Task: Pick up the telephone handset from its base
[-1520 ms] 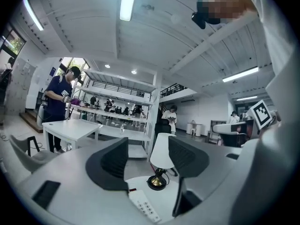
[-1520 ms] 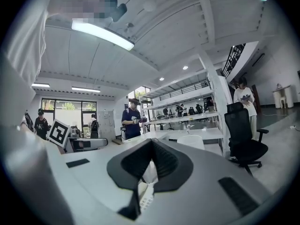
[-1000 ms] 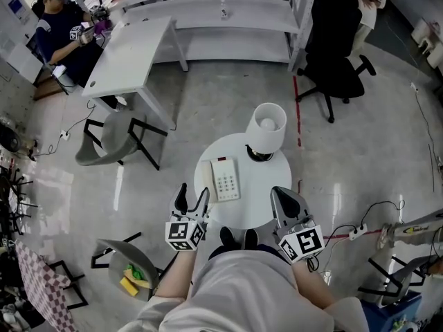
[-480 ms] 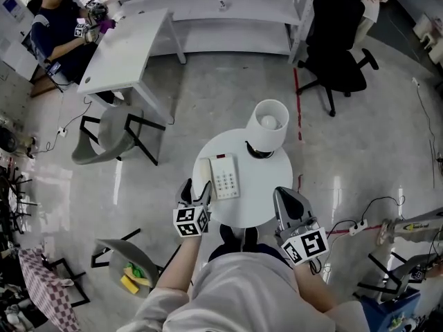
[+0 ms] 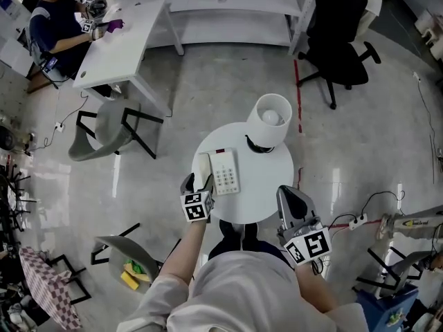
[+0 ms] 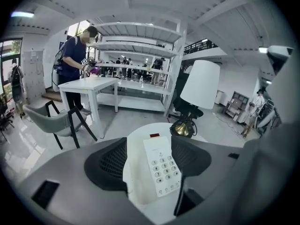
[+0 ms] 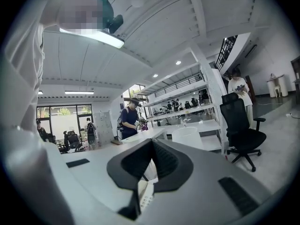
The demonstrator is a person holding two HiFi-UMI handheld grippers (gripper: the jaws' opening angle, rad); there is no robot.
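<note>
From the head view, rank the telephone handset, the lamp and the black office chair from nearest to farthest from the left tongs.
From the left tongs:
1. Telephone handset, just ahead of the tips, on the left of its base.
2. Lamp, at the far right of the round table.
3. Black office chair, on the floor well beyond the table, to the right.

Left gripper view: the near end of the phone (image 6: 157, 170) is hidden behind the left gripper (image 6: 150, 143). Right gripper view: only a thin bit of the phone (image 7: 146, 197) shows thru the right gripper (image 7: 152, 144); the rest is covered. Head view: the nos. on the keys (image 5: 225, 178) are too small to read, the lamp (image 5: 270, 118) shade hides its base & the person (image 5: 54, 23) at the desk is cut off by the top edge.
</note>
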